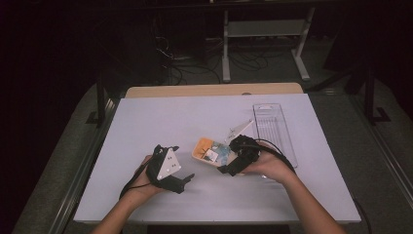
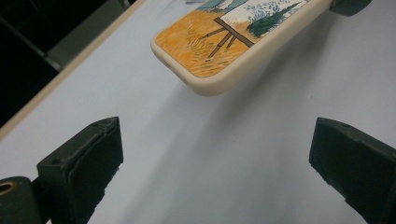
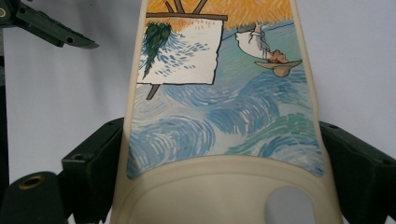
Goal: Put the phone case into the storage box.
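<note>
A cream phone case [image 1: 208, 151] with an orange, blue and white painting on its back hangs a little above the white table [image 1: 146, 122], near the middle. My right gripper [image 1: 228, 163] is shut on its camera-hole end; in the right gripper view the two black jaws press the sides of the phone case [image 3: 219, 107]. My left gripper [image 1: 186, 179] rests low at the front left, jaws wide open and pointing at the case. In the left gripper view the orange end of the phone case [image 2: 219, 46] floats ahead of the left gripper [image 2: 215, 158], casting a shadow on the table.
A clear plastic tray [image 1: 274, 126] lies at the back right of the table. A white flat piece [image 1: 239, 128] sits just behind the case. The left gripper's jaw tip [image 3: 51, 29] shows beside the case. Desk legs and cables stand on the dark floor beyond.
</note>
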The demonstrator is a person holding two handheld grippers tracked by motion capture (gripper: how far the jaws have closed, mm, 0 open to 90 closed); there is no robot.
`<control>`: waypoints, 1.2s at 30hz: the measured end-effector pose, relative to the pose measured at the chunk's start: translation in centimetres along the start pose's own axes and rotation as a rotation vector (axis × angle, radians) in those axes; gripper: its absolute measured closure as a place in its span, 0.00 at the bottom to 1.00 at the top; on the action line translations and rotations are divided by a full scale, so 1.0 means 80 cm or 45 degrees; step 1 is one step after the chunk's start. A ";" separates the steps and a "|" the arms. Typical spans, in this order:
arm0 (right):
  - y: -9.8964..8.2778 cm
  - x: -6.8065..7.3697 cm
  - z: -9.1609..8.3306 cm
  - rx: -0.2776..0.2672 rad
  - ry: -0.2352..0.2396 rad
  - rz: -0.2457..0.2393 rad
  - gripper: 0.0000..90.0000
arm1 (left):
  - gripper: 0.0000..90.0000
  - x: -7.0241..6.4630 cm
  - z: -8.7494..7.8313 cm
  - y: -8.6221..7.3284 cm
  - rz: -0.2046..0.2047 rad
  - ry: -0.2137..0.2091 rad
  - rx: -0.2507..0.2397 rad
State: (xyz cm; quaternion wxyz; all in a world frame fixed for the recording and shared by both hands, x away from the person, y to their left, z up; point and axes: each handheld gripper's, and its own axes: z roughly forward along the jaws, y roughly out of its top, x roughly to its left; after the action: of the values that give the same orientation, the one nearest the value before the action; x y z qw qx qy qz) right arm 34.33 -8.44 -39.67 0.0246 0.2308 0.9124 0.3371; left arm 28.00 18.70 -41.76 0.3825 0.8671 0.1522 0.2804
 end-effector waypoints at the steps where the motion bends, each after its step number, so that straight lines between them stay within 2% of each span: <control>1: 0.000 0.000 0.000 0.000 -0.001 0.000 0.11 | 0.03 -0.002 0.001 0.000 0.009 0.007 0.000; 3: 0.000 0.000 0.000 0.000 0.001 0.003 0.11 | 0.03 -0.005 0.001 0.001 0.058 0.033 0.016; 11: 0.000 0.001 0.000 -0.004 0.018 0.028 0.11 | 0.03 -0.015 0.003 0.003 0.168 0.084 0.010; 13: 0.000 0.001 0.000 -0.002 0.020 0.028 0.11 | 0.03 -0.016 0.003 0.004 0.205 0.096 0.020; 15: 0.000 0.000 0.000 0.003 0.008 0.006 0.11 | 0.03 -0.018 0.004 0.003 0.212 0.111 0.010; 16: 0.000 0.000 0.000 0.004 0.009 0.006 0.11 | 0.03 -0.018 0.003 0.004 0.247 0.115 0.025; 18: 0.000 0.000 0.000 0.002 0.012 0.012 0.11 | 0.03 -0.019 0.003 0.004 0.268 0.133 0.023; 19: 0.000 -0.001 0.000 -0.001 0.014 0.014 0.11 | 0.03 -0.021 0.004 0.004 0.260 0.136 0.011; 22: 0.000 -0.001 0.000 -0.005 0.010 0.014 0.11 | 0.03 -0.023 0.005 0.004 0.331 0.166 0.022; 28: 0.000 0.000 0.000 -0.005 0.011 0.021 0.11 | 0.03 -0.028 0.008 0.003 0.431 0.223 0.049; 36: 0.000 -0.001 0.000 -0.005 0.011 0.017 0.11 | 0.03 -0.033 0.008 0.005 0.529 0.292 0.069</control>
State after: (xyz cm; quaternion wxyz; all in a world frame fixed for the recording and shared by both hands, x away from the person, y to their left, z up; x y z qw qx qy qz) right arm 34.38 -8.49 -39.70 0.0189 0.2356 0.9103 0.3399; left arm 26.32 16.80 -42.82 0.2736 0.8522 0.0204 0.4455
